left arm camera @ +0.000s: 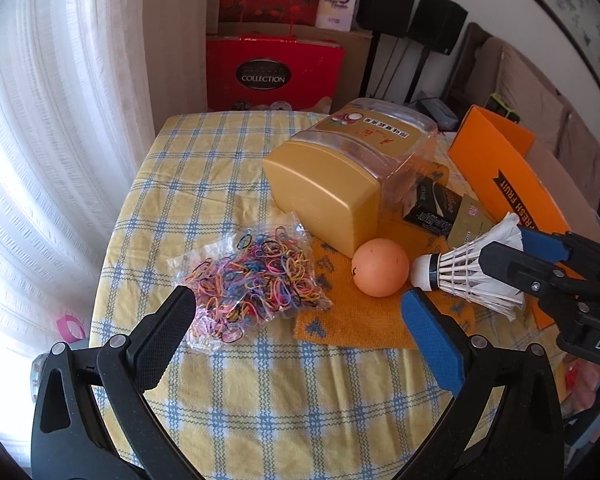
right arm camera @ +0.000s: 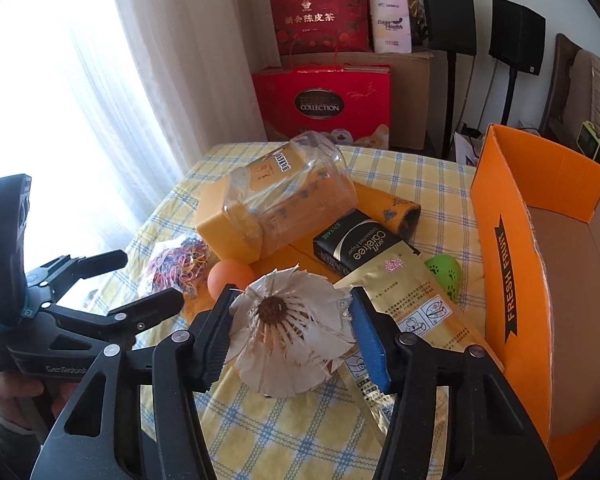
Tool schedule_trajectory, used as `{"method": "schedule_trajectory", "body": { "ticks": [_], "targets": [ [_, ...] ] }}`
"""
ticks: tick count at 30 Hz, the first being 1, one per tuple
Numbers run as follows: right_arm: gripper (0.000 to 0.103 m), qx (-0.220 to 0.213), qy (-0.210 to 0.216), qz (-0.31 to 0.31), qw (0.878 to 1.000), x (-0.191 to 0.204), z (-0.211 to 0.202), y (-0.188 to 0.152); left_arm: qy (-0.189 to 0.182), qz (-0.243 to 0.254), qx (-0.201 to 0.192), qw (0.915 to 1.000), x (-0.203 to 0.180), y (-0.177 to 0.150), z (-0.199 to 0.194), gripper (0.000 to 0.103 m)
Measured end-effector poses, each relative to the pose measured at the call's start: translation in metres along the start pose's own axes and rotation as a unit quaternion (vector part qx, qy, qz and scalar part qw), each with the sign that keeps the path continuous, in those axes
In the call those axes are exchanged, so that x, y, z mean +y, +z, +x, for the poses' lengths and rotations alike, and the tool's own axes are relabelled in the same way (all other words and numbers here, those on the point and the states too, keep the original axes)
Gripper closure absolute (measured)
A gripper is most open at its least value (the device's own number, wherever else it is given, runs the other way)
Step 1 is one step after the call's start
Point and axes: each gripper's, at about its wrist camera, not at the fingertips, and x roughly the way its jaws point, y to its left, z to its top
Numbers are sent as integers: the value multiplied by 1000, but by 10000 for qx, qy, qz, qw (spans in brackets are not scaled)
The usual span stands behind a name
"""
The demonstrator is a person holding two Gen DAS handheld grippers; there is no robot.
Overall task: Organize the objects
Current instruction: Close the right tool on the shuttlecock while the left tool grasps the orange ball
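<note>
My right gripper is shut on a white feather shuttlecock, held above the checked table; in the left wrist view the shuttlecock points its cork left, beside an orange ball. My left gripper is open and empty, hovering over a clear bag of coloured rubber bands. A clear jar with a gold lid lies on its side behind the ball. The orange cardboard box stands open at the right.
A gold tissue packet, a green ball and an orange knitted cloth lie on the yellow checked tablecloth. Red gift bags and speakers stand behind. A white curtain hangs at the left.
</note>
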Motion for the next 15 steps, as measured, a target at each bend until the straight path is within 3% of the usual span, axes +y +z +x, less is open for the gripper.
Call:
{"method": "schedule_trajectory", "body": {
  "ticks": [5,9,15],
  "targets": [
    [47,-47,-69,88,9999,-3,-13,-3,6,239,18,9997,-19,3,9,1],
    [47,-177,-59,209,9996,-8,-28,-5,13,274,86,9996,-29,7,19,12],
    [47,-309,-78,352,9989,-15,-49,-6,-64,125,146,9998,-32,8,27,18]
  ]
}}
